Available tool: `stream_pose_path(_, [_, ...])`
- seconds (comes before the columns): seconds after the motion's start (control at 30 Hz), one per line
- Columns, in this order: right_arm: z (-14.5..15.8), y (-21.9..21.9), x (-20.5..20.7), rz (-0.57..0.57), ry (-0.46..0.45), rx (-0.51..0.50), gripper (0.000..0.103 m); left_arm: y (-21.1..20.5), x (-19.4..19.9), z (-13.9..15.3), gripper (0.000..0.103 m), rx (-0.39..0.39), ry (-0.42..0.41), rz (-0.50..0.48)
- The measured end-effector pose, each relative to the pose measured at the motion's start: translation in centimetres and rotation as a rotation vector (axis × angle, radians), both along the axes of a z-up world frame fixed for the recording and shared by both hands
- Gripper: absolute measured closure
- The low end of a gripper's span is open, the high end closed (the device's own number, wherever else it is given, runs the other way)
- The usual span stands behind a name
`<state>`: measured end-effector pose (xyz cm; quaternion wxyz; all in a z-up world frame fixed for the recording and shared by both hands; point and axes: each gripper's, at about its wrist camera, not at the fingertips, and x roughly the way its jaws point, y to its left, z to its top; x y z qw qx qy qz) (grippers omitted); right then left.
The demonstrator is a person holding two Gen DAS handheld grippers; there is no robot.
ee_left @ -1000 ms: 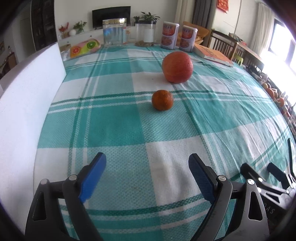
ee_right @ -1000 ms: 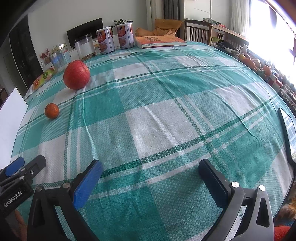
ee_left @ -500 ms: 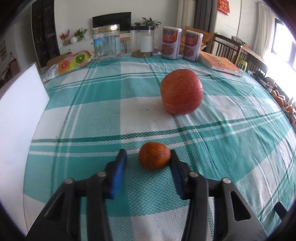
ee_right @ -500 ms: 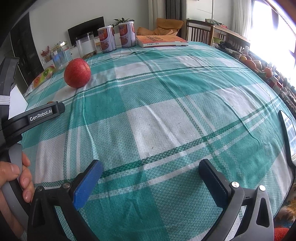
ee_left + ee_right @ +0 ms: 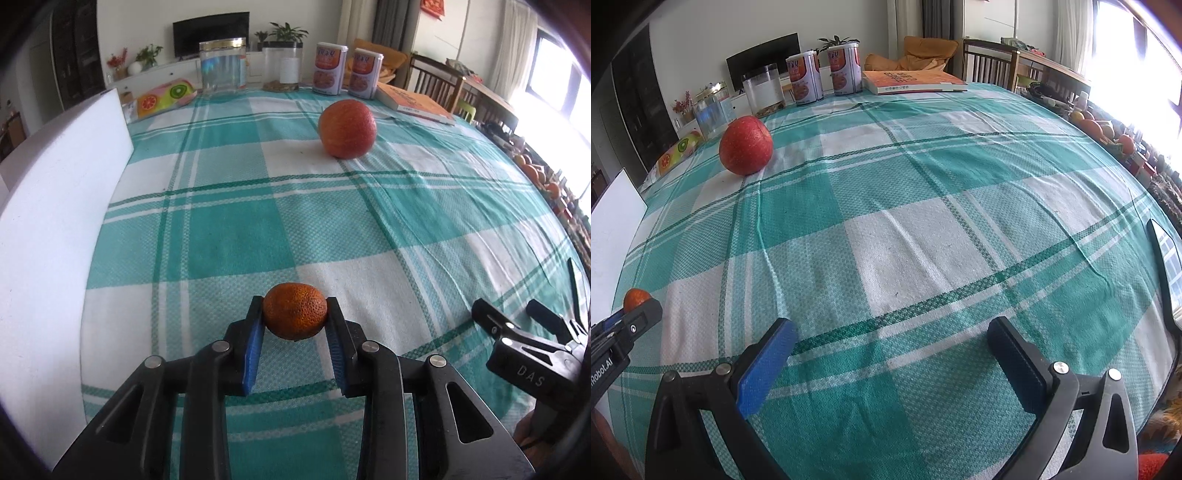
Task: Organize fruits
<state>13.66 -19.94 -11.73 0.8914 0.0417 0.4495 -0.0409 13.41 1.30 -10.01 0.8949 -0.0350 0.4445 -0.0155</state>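
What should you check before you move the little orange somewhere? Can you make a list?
1. Left gripper shut on the small orange: ok.
2. Both pads touch its sides: ok.
3. Orange lifted off the tablecloth: cannot tell.
4. Right gripper open, holding nothing: ok.
5. Big red apple apart from the orange, farther back: ok.
6. A place to put the fruit in view: cannot tell.

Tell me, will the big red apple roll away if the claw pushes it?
Probably, a little. The apple is round and sits loose on the flat tablecloth, touching nothing else. The woven cloth may slow it. It looks far bigger than the small orange in the left claw, so likely heavier.
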Motion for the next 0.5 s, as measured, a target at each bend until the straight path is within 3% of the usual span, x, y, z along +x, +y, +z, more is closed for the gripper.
stream_pose_path(0.1, [0.0, 0.0, 0.0, 0.001, -0.002, 0.004, 0.000, 0.3, -0.1, -0.6, 0.041, 0.005, -0.016, 0.015])
stream_pose_path(0.2, [0.0, 0.0, -0.1, 0.001, -0.006, 0.010, 0.000, 0.0, 0.1, -1.1, 0.026, 0.057, -0.025, 0.023])
stream_pose_path(0.4, [0.1, -0.1, 0.0, 0.011, -0.005, 0.027, 0.000, 0.2, 0.3, -1.3, 0.017, 0.061, -0.018, 0.024])
stream_pose_path(0.5, [1.2, 0.0, 1.6, 0.096, -0.009, 0.131, 0.000, 0.2, 0.3, -1.4, 0.015, 0.066, -0.016, 0.021])
